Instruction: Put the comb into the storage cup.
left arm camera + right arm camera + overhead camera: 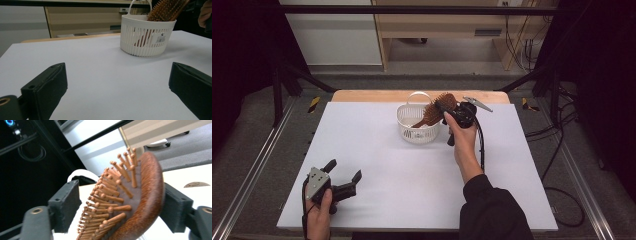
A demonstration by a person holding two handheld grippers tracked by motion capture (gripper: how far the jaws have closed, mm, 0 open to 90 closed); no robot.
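Your right gripper (451, 112) is at the far side of the table (377, 160), at the right rim of the white slotted basket (417, 125). Its jaws bracket the head of the wooden paddle hairbrush (435, 111): in the right gripper view, one jaw bears on the curved wooden back and the other stands at the bristle tips (110, 192). Whether the bristle-side jaw presses them or has a slight gap cannot be told.

The hairbrush leans tilted in the basket, handle down inside and head above the rim, as the left gripper view confirms (166, 10).

Step in hand, as judged: placing the hairbrush into the basket, or lifting it out. The pictures do not settle which. If you are placing, part the jaws only once the handle rests on the basket floor, then draw the gripper back up and away from the rim. If you are lifting, hold the clamp and raise along the brush's lean so the handle clears the rim and the carry loop (418, 96).

Your left gripper (343, 178) rests low at the near left of the table, jaws spread wide and holding nothing, well apart from the basket.
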